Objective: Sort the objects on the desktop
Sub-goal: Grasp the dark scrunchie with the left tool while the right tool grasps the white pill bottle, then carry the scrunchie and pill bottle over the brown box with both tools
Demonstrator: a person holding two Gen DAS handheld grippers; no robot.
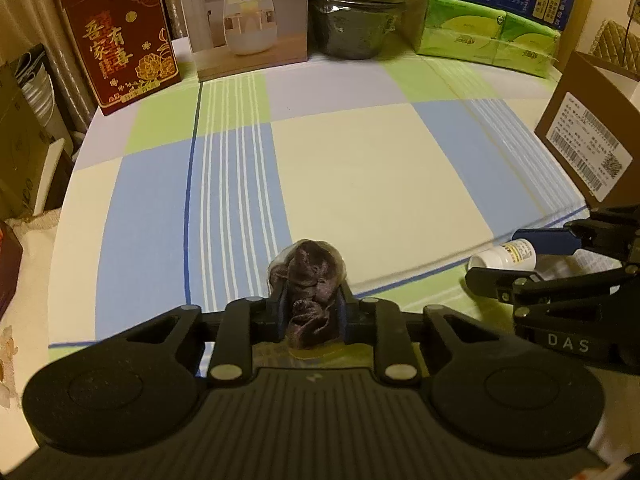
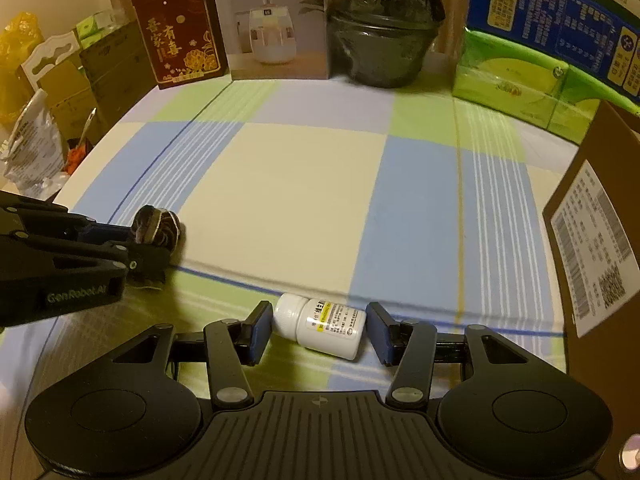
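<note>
My left gripper (image 1: 310, 304) is shut on a dark crumpled scrunchie (image 1: 308, 276), held just above the checked tablecloth (image 1: 360, 160). It also shows in the right wrist view (image 2: 156, 228) at the left. My right gripper (image 2: 318, 330) is open around a white pill bottle (image 2: 324, 326) that lies on its side on the cloth, pads either side, not touching. The bottle also shows in the left wrist view (image 1: 504, 254) at the right.
Along the back stand a red gift box (image 1: 120, 36), a humidifier box (image 1: 248, 20), a dark wrapped pot (image 1: 352, 20) and green tissue packs (image 1: 488, 36). A brown carton (image 2: 600, 220) with labels stands at the right. Clutter lies off the table's left edge.
</note>
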